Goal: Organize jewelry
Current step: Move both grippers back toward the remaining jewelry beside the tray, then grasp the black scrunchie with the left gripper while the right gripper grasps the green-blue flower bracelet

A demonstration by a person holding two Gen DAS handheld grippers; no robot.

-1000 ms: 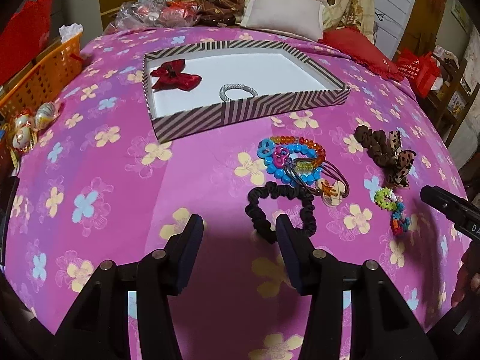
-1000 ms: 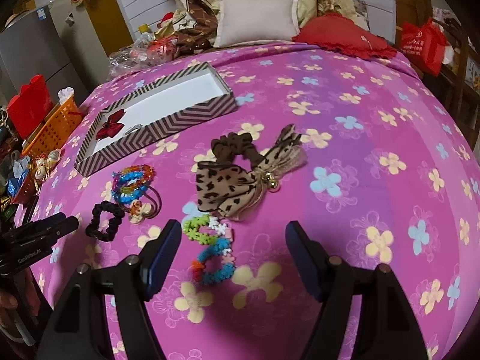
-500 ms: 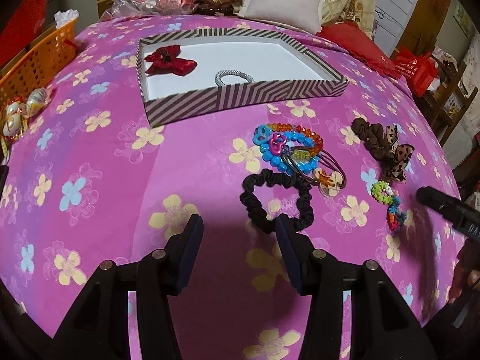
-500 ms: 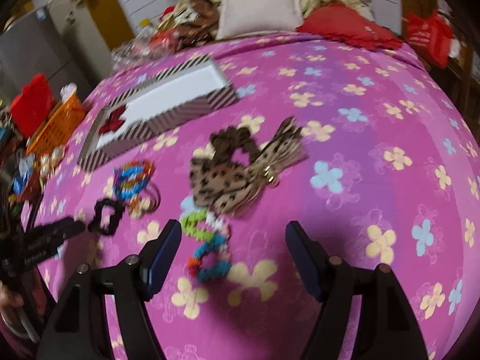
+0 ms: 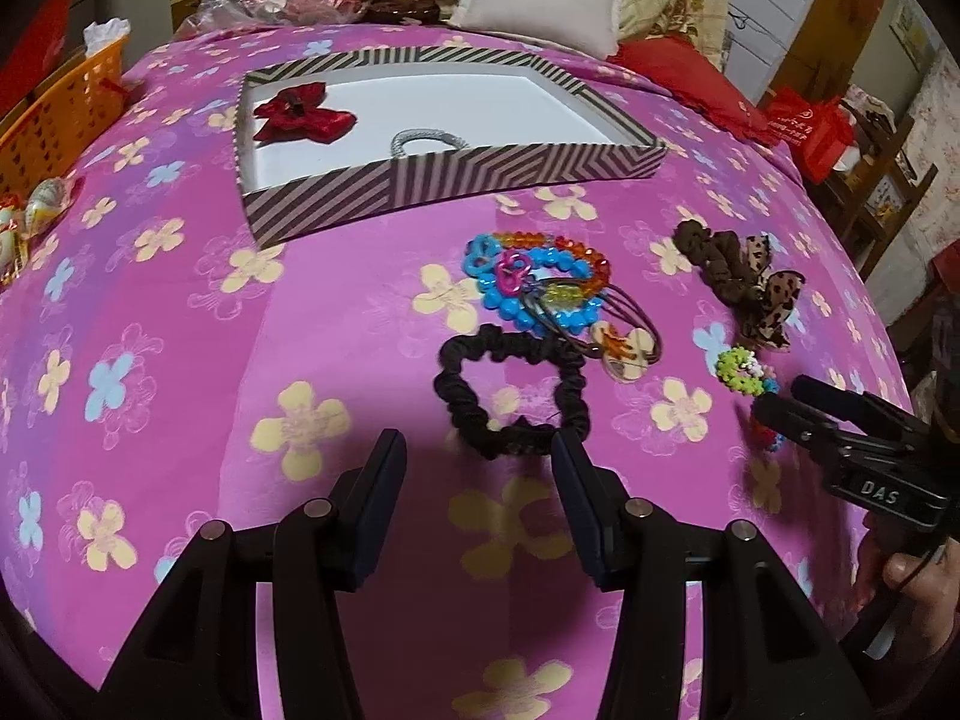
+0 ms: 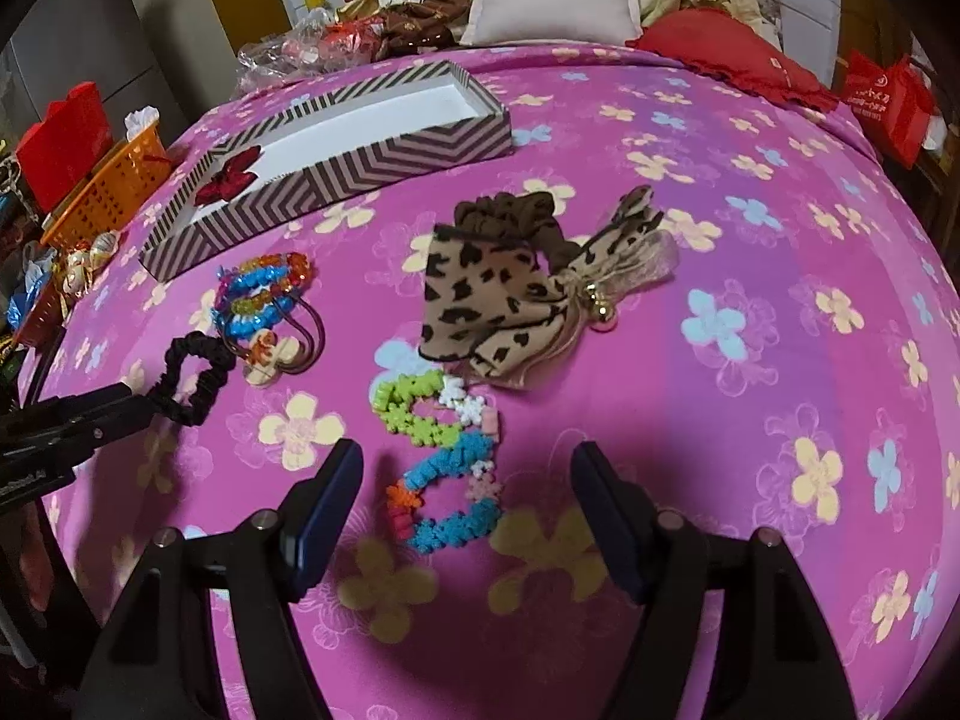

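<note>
On a pink flowered bedspread [image 6: 750, 192], the right gripper [image 6: 467, 483] hovers with jaws wide open and empty over a figure-eight string of bright beads [image 6: 441, 462], whose long axis runs straight away from the camera, between the fingers. The left gripper [image 5: 474, 474], jaws also open and empty, points at a black scrunchie [image 5: 510, 396]. The striped box [image 5: 456, 177] lies beyond.

A bed [image 5: 180, 360] under a pink flowered cover carries a striped box [image 5: 456, 174] farther back. Nearer lie a black scrunchie [image 5: 510, 390], a heap of bright bead bracelets [image 5: 534, 288], a leopard-print bow scrunchie [image 6: 510, 294] and a flower-bead bracelet [image 6: 444, 462]. Pillows [image 6: 552, 0] rest at the head.
</note>
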